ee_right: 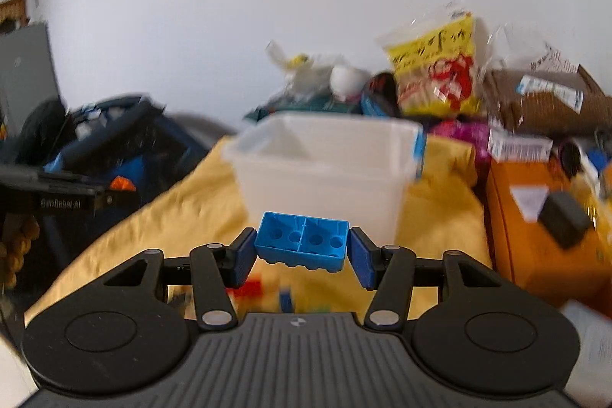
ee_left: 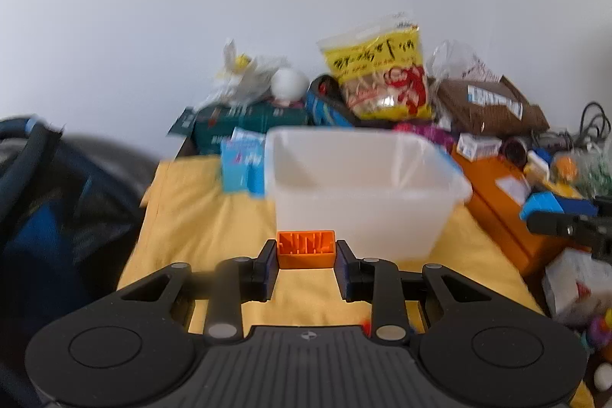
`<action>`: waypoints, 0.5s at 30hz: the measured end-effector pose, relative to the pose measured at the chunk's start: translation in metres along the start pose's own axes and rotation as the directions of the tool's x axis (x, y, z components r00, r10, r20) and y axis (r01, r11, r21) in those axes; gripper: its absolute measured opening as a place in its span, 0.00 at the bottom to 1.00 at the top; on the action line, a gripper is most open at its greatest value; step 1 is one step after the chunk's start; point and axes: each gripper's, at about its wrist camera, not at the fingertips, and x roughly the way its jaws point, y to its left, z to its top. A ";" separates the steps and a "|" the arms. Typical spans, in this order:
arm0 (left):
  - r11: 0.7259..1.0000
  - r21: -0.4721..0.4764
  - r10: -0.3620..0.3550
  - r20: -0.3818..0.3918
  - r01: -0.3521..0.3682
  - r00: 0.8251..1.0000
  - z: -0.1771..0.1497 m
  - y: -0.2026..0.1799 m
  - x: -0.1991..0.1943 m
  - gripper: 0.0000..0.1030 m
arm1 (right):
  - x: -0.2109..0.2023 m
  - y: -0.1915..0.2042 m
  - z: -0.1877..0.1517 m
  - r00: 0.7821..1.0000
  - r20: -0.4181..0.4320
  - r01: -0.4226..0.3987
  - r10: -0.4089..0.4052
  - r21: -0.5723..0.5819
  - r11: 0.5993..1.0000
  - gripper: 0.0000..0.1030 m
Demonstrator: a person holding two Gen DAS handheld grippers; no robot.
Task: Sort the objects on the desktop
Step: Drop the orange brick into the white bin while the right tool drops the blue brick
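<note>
Now, left gripper [ee_left: 306,257]: clamped on an orange block [ee_left: 305,249], held above the yellow cloth [ee_left: 199,228]
Right gripper [ee_right: 302,251]: clamped on a blue block [ee_right: 302,241], hollow underside facing the camera
Bin: a clear plastic bin [ee_left: 363,186] stands on the cloth just beyond both blocks
Behind the bin: a yellow snack bag [ee_left: 382,79] among boxes and bags by the wall
Picture: blurred

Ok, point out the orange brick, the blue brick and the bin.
orange brick [ee_left: 305,249]: left wrist view, open underside.
blue brick [ee_right: 302,241]: right wrist view, hollow underside.
bin [ee_left: 359,217]: left wrist view, front wall.
</note>
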 end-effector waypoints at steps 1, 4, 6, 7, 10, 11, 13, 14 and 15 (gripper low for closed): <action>1.000 0.009 -0.009 0.002 0.009 1.000 0.012 0.001 0.008 0.33 | 0.004 -0.002 0.010 1.000 0.008 0.005 -0.005 0.007 1.000 0.54; 0.999 0.033 -0.040 -0.003 0.040 0.999 0.044 0.004 0.029 0.33 | 0.025 -0.011 0.045 0.999 0.017 0.030 -0.030 0.031 0.999 0.54; 0.997 0.059 -0.059 -0.005 0.059 0.998 0.065 0.005 0.047 0.33 | 0.040 -0.017 0.068 0.999 0.008 0.048 -0.048 0.063 0.997 0.54; 0.996 0.062 -0.067 -0.014 0.068 0.998 0.073 0.006 0.056 0.33 | 0.046 -0.020 0.075 0.999 0.003 0.049 -0.050 0.073 0.996 0.54; 0.994 0.038 -0.102 -0.060 0.105 0.993 0.098 0.009 0.085 0.33 | 0.071 -0.025 0.096 0.997 -0.042 0.071 -0.068 0.080 0.994 0.54; 0.994 0.035 -0.105 -0.070 0.108 0.992 0.102 0.008 0.096 0.33 | 0.082 -0.027 0.100 0.995 -0.067 0.077 -0.071 0.087 0.993 0.54; 0.994 0.039 -0.102 -0.109 0.107 0.989 0.107 0.008 0.117 0.33 | 0.104 -0.035 0.104 0.990 -0.121 0.093 -0.078 0.119 0.989 0.54; 0.993 0.032 -0.109 -0.146 0.115 0.983 0.108 0.008 0.130 0.33 | 0.115 -0.039 0.103 0.985 -0.156 0.100 -0.078 0.141 0.985 0.54; 0.993 0.023 -0.113 -0.182 0.119 0.977 0.107 0.008 0.142 0.33 | 0.124 -0.043 0.104 0.981 -0.181 0.105 -0.075 0.161 0.981 0.54</action>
